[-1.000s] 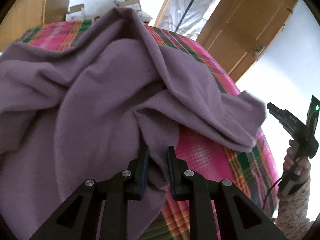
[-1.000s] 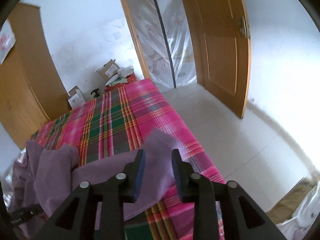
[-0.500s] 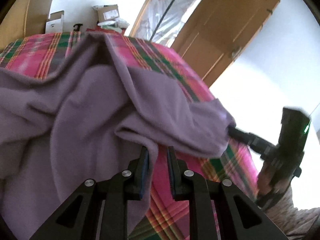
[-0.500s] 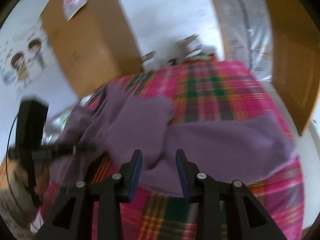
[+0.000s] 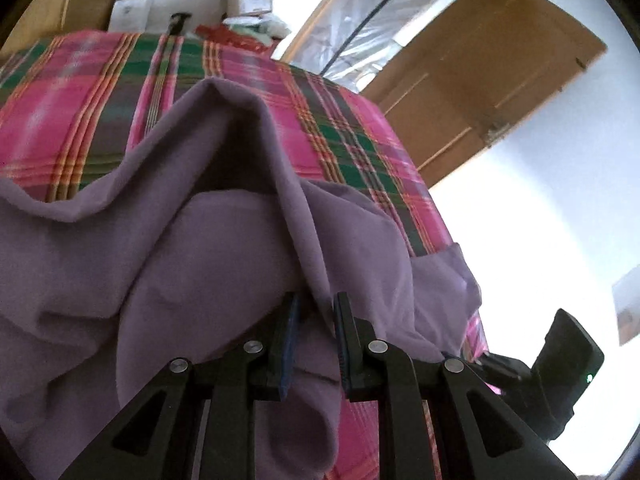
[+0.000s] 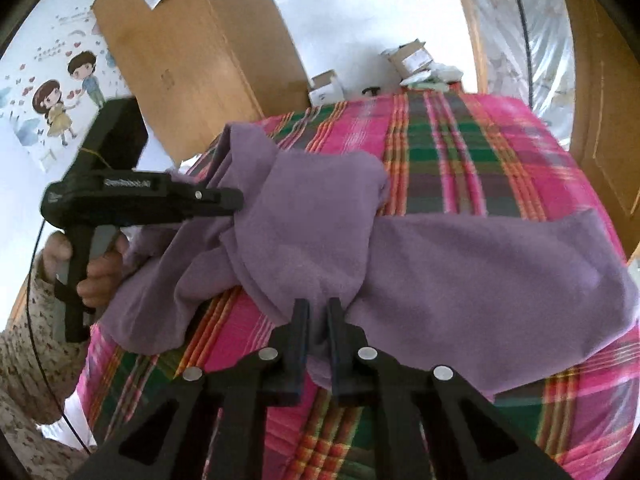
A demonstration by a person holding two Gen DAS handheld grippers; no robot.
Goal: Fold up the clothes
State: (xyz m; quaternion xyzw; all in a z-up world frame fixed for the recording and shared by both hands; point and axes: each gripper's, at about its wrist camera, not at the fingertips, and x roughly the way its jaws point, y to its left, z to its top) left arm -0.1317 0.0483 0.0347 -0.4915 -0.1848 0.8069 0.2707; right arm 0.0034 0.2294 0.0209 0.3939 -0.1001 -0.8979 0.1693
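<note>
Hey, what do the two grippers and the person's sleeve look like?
Both grippers are matte black. The left gripper has a pistol-style handle, white lettering, a thin black cable and a boxy top. The right gripper has silver pivot bolts and blue-edged finger pads. The sleeve is pale with small dark flecks.

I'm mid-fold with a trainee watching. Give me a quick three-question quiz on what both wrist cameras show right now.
1. True or false: the left gripper is shut on the crumpled purple fleece garment.
2. What does the garment lie on? A) bare tiled floor B) pink and green plaid bedcover C) wooden desk
3. Fill in: the right gripper pinches the garment at its near ____.

Key: 1 true; 2 B; 3 edge. Both grippers clamp the same garment, which lies bunched, not yet flat.
</note>
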